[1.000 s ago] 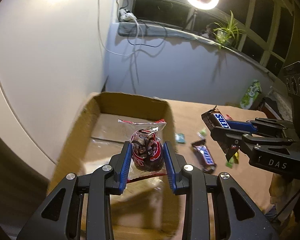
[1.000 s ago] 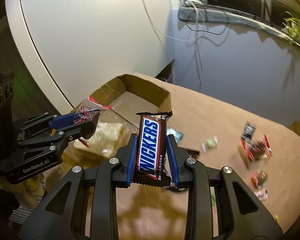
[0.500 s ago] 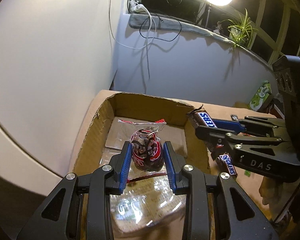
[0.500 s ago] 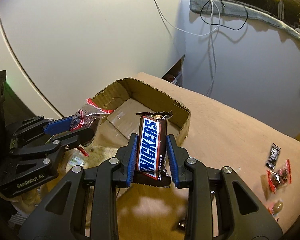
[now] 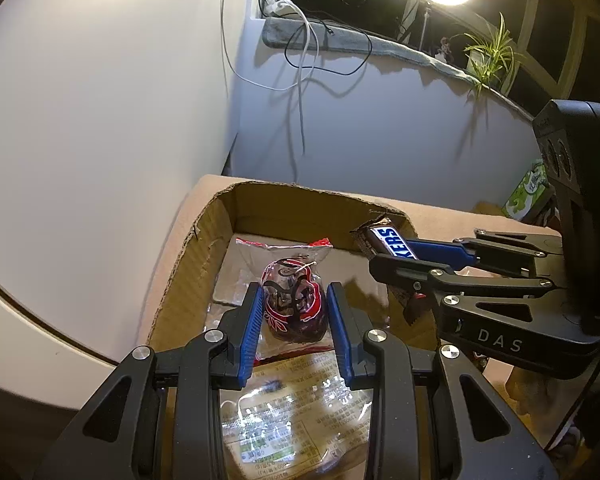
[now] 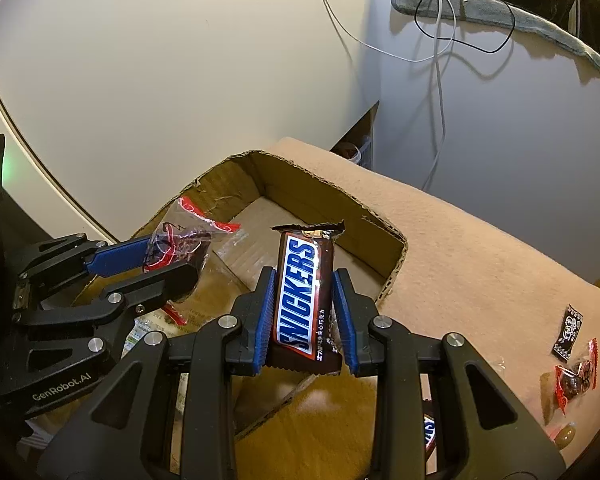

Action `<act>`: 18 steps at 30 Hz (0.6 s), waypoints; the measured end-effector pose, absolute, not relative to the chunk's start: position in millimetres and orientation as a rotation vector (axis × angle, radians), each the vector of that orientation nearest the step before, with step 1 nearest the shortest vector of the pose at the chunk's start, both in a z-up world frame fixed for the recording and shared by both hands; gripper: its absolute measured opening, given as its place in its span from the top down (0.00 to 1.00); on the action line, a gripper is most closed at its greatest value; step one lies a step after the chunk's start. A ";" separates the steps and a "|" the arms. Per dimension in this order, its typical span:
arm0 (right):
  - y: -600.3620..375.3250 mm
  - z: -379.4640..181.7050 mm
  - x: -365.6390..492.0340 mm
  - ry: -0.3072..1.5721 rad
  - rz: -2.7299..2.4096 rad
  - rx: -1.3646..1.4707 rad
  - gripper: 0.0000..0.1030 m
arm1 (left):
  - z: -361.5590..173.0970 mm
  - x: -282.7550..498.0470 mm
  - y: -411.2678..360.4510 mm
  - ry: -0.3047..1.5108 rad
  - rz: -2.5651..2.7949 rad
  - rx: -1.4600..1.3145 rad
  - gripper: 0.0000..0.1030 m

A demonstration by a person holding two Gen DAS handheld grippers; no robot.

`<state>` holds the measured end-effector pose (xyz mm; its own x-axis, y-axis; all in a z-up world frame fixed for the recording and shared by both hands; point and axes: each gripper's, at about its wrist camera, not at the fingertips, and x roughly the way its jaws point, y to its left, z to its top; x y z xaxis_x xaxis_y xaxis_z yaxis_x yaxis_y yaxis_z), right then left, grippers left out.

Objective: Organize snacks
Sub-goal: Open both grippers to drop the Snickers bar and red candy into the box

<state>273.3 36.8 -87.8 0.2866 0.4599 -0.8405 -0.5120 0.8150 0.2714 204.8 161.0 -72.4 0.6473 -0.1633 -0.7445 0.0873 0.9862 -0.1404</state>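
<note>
My left gripper [image 5: 294, 300] is shut on a red-and-clear wrapped dark candy [image 5: 294, 304] and holds it above the open cardboard box [image 5: 204, 248]. My right gripper [image 6: 305, 284] is shut on a Snickers bar [image 6: 302, 296], held upright over the box's right wall [image 6: 396, 256]. In the left wrist view the right gripper [image 5: 396, 252] comes in from the right with the bar [image 5: 388, 240] over the box rim. In the right wrist view the left gripper [image 6: 180, 256] holds its candy [image 6: 180, 240] over the box's left side.
A clear snack packet [image 5: 296, 412] with printed text lies in the box's near end. Loose candies [image 6: 576, 376] and a black sachet [image 6: 568, 332] lie on the tan table [image 6: 480, 264] at the right. A green bag [image 5: 528, 192] stands at the far right. White walls stand behind the table.
Both grippers have moved left towards the box with their snacks. The Snickers bar has gone from over the table to over the box's right wall. The candy now hangs over the box's inside.
</note>
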 end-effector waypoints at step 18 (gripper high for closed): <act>28.4 -71.5 267.3 1.075 0.646 -0.048 0.71 | -60.7 196.5 157.9 0.825 -0.125 -0.089 0.69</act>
